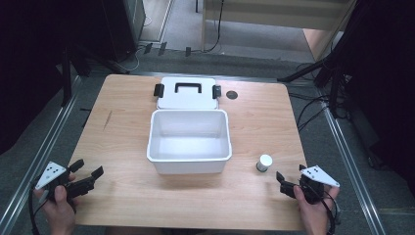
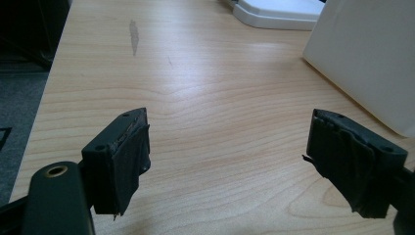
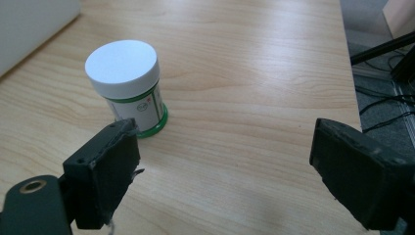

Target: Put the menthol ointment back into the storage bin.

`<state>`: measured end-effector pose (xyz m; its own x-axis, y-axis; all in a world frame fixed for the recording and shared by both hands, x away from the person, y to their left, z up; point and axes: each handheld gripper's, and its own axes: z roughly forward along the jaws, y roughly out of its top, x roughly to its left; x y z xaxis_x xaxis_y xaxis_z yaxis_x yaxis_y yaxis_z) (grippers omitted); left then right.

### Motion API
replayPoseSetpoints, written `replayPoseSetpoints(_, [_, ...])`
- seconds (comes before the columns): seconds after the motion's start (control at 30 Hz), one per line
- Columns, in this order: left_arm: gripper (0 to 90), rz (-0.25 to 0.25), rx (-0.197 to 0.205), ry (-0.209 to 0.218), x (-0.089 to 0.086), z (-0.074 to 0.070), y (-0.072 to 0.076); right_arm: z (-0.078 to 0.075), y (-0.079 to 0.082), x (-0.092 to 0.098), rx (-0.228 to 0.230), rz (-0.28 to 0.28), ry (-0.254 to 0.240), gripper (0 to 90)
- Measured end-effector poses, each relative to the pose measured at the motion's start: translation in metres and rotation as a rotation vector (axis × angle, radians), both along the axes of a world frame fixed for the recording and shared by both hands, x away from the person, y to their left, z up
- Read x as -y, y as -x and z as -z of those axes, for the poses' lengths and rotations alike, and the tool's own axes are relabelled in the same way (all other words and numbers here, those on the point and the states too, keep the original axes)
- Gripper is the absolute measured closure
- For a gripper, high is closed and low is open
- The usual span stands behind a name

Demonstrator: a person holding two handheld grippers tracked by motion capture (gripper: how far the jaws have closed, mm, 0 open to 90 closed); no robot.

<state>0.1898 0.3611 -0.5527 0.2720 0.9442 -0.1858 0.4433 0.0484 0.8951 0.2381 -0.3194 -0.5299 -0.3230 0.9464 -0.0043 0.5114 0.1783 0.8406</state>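
An open white plastic box (image 1: pixel 189 142) stands empty in the middle of the wooden table (image 1: pixel 127 142). Its lid (image 1: pixel 188 93), with a black handle and two black clips, lies flat just behind it. A small white-capped jar with a green label (image 1: pixel 265 163) stands upright right of the box, and in the right gripper view the jar (image 3: pixel 128 88) sits just beyond the left jaw. My right gripper (image 1: pixel 291 183) is open at the table's front right, short of the jar. My left gripper (image 1: pixel 89 170) is open at the front left, nothing between its jaws, the box wall (image 2: pixel 364 58) to its right.
A small dark round spot (image 1: pixel 232 95) marks the table right of the lid. A faint streak (image 1: pixel 107 120) shows on the wood at the left. Metal rails (image 1: pixel 46 147) and cables (image 1: pixel 313 105) run along the floor beside the table, with dark stands behind.
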Motion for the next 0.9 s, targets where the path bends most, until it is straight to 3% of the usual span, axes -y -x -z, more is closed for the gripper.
replayPoseSetpoints(0.1, [17.2,0.0,-0.001,0.0,0.0,0.0,0.0,-0.003,-0.003,-0.002,-0.026,-0.015,0.023,12.0])
replayPoseSetpoints(0.13, [17.2,0.001,-0.002,0.0,0.001,0.0,0.0,-0.006,-0.007,-0.005,-0.065,-0.042,0.03,12.2])
replayPoseSetpoints(0.4, [17.2,-0.001,-0.003,0.004,0.0,0.0,0.0,-0.016,-0.018,-0.022,-0.193,-0.136,0.124,12.7])
replayPoseSetpoints(0.67, [17.2,0.002,-0.003,0.003,0.0,0.0,0.0,-0.025,-0.031,-0.036,-0.36,-0.16,0.229,12.6])
replayPoseSetpoints(0.77, [17.2,0.003,-0.004,0.003,0.0,0.0,0.0,-0.026,-0.035,-0.039,-0.388,-0.177,0.254,12.5])
replayPoseSetpoints(0.9, [18.0,0.009,-0.003,0.004,0.001,0.0,0.0,-0.026,-0.044,-0.048,-0.511,-0.179,0.291,12.6])
